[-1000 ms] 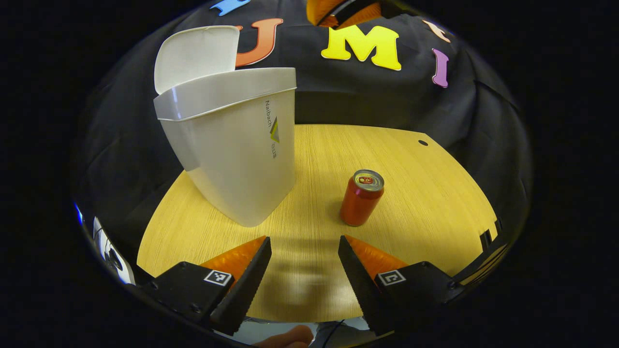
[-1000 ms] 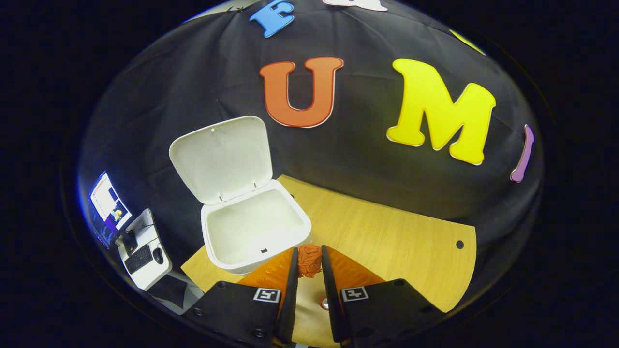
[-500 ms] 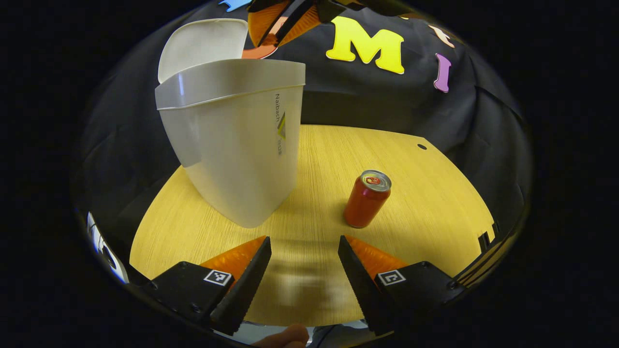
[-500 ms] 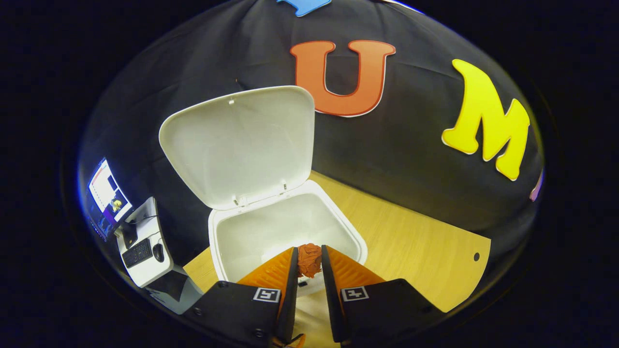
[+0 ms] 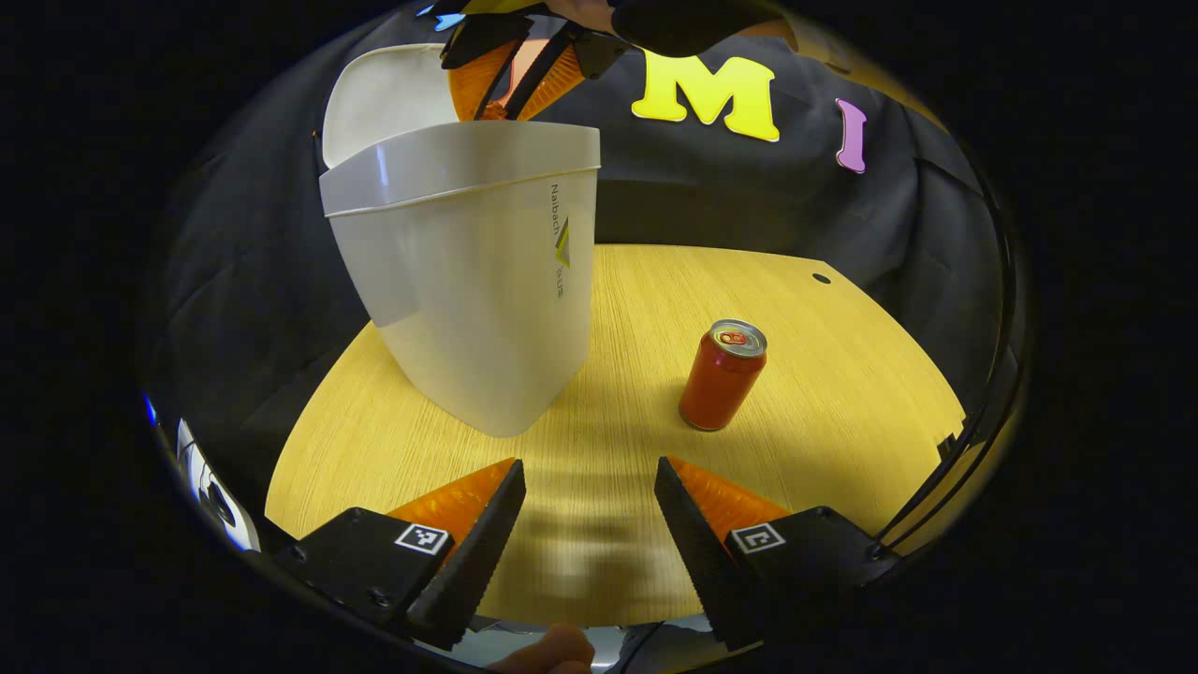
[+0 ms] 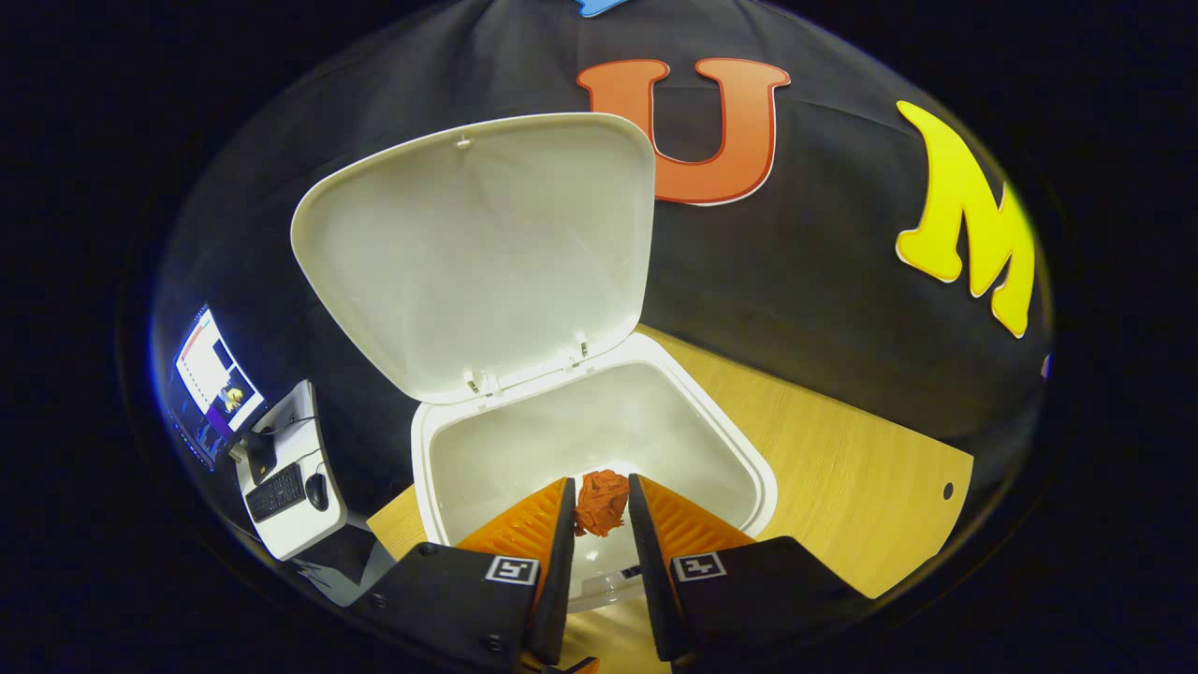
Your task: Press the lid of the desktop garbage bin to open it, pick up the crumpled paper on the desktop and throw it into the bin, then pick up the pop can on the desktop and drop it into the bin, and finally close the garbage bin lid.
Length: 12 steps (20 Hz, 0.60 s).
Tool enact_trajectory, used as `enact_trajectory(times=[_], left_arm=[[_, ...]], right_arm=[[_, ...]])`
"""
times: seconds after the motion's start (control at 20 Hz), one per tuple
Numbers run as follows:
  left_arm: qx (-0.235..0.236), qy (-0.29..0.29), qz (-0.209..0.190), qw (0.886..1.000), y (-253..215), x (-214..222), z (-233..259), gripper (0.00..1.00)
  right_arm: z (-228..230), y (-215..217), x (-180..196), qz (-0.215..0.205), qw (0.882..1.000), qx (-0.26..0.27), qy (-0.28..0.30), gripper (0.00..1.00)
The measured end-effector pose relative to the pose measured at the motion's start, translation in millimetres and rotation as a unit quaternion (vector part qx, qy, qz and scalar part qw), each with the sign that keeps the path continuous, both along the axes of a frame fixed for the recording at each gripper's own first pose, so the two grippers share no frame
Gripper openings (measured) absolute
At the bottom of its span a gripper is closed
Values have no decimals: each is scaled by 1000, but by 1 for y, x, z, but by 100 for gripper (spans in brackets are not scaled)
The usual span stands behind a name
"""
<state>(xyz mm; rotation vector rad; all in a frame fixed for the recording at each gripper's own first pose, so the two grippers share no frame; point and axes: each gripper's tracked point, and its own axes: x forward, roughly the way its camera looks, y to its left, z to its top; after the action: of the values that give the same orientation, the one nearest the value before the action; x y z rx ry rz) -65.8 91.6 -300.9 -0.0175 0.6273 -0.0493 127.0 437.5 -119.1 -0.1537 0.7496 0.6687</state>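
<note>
The wooden bench [image 5: 842, 374] carries the white desktop garbage bin [image 5: 468, 281], its lid [image 6: 477, 253] tipped up at the far side. On the bench to the bin's right stands the red pop can [image 5: 722, 374]. The right hand-held gripper [image 6: 599, 501] hangs over the open mouth pinching the crumpled orange paper [image 6: 600, 500]; opened too near the rim, the wad could bounce out. The left hand-held gripper [image 5: 588, 510] waits spread, empty, on the near side.

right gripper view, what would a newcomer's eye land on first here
The white bin with its lid flung up, and the crumpled paper pinched in the right gripper directly over its open mouth. In the left gripper view, a red can stands upright on the wooden table, right of the bin.
</note>
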Motion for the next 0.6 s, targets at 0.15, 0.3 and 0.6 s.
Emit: enact_trajectory(times=[0.15, 0.3, 0.6], left_arm=[[-9, 2, 3, 1000, -2, -6, 1, 93], [-19, 11, -2, 1000, -7, -14, -2, 94], [-9, 1, -18, 1000, -17, -13, 2, 93]], right_arm=[[10, 10, -8, 11, 999, 33, 8, 63], [23, 11, -13, 21, 999, 49, -5, 89], [57, -15, -20, 18, 996, 73, -43, 97]])
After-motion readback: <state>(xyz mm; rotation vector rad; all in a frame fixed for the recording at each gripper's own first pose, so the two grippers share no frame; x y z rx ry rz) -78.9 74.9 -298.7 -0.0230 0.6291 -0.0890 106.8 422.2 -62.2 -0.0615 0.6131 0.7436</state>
